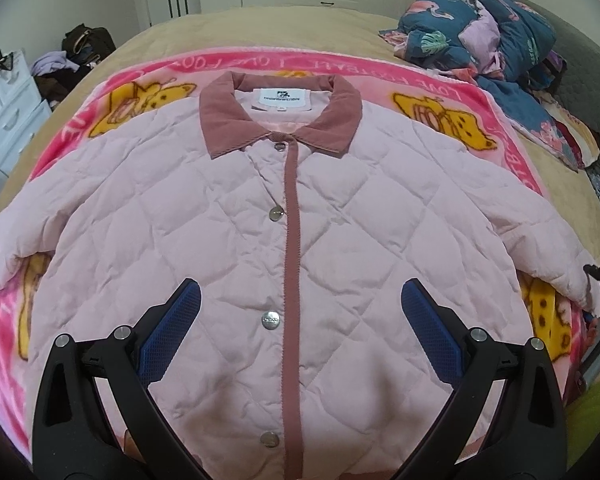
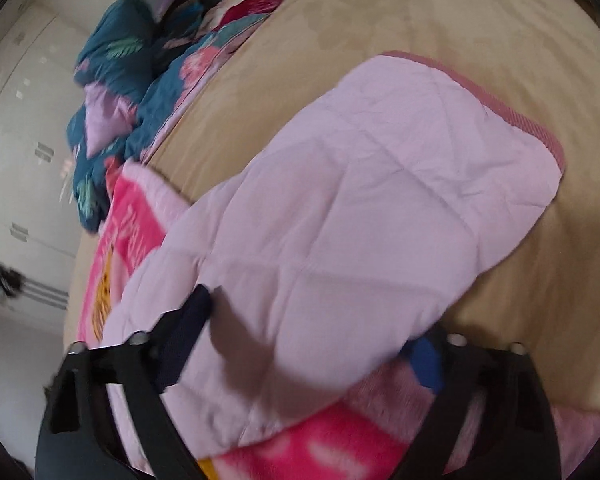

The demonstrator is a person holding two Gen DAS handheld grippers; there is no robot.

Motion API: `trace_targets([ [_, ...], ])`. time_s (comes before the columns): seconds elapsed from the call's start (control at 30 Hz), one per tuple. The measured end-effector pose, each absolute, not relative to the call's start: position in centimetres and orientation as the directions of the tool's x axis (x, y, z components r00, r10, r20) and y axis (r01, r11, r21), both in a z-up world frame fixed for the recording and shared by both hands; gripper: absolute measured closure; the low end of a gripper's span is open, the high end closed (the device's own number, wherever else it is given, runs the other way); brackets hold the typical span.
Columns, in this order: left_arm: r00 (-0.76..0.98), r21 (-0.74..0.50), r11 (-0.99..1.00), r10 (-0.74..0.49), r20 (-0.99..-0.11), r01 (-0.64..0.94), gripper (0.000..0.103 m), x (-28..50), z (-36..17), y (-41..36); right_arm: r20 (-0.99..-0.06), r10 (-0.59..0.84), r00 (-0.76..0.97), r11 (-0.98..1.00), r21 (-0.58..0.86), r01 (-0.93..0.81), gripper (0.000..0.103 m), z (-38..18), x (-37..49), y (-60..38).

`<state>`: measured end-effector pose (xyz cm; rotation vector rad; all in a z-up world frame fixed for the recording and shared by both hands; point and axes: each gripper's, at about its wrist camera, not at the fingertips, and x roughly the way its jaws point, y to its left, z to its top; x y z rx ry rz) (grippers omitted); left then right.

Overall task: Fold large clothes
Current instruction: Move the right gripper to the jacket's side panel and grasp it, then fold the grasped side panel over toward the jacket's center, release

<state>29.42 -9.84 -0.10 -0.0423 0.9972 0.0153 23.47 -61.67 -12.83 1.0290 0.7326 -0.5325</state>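
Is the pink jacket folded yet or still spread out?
Spread out: the jacket lies flat, front up and buttoned, both sleeves out to the sides on the blanket.

A wide bed [image 1: 260, 24] with a tan cover is carrying a pink cartoon-printed fleece blanket [image 1: 496, 128] and, at its far right corner, a heaped teal floral quilt [image 1: 472, 28].
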Motion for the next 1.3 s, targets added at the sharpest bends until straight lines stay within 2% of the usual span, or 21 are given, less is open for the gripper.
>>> trace_targets([
  [0.1,0.542,-0.011,0.999,0.010,-0.840,-0.035,0.009,30.1,0.1,-9.5,-0.742,-0.064,0.667,0.475,0.565,0.674,0.042,-12.4,24.2,-62.0],
  [0.17,0.544,-0.006,0.999,0.016,-0.839,-0.040,0.009,30.5,0.4,-9.0,-0.727,-0.056,0.685,0.516,0.566,0.643,0.063,-11.6,24.9,-61.8],
  [0.27,0.551,0.001,0.999,0.026,-0.834,-0.045,0.009,31.1,1.1,-8.4,-0.692,-0.079,0.717,0.588,0.548,0.595,0.078,-9.0,25.8,-61.1],
  [0.5,0.570,-0.022,0.997,0.022,-0.822,-0.070,0.009,31.9,2.7,-6.4,-0.554,-0.094,0.827,0.768,0.488,0.414,0.083,-0.6,27.0,-57.0],
  [0.7,0.583,-0.053,0.994,0.016,-0.812,-0.101,0.009,32.5,4.2,-3.8,-0.433,-0.034,0.901,0.886,0.403,0.227,0.084,5.9,27.8,-50.6],
  [0.9,0.615,-0.056,0.989,0.041,-0.788,-0.138,0.009,33.3,6.7,-1.4,-0.361,0.040,0.932,0.947,0.311,0.079,0.084,9.7,29.4,-43.2],
  [1.03,0.642,-0.050,0.985,0.069,-0.763,-0.165,0.009,33.6,8.0,0.3,-0.355,0.109,0.928,0.967,0.256,-0.016,0.084,10.5,30.7,-37.9],
  [1.13,0.645,-0.110,0.978,0.031,-0.763,-0.176,0.009,33.3,7.8,1.7,-0.369,0.155,0.917,0.973,0.216,-0.077,0.084,9.9,31.4,-33.9],
  [1.23,0.651,-0.229,0.956,-0.058,-0.757,-0.181,0.009,33.0,6.7,3.3,-0.402,0.207,0.892,0.970,0.202,-0.134,0.084,8.6,32.4,-30.4],
  [1.3,0.646,-0.229,0.953,-0.047,-0.762,-0.199,0.009,32.9,5.7,3.9,-0.436,0.236,0.869,0.967,0.189,-0.168,0.084,7.2,32.8,-27.6],
])
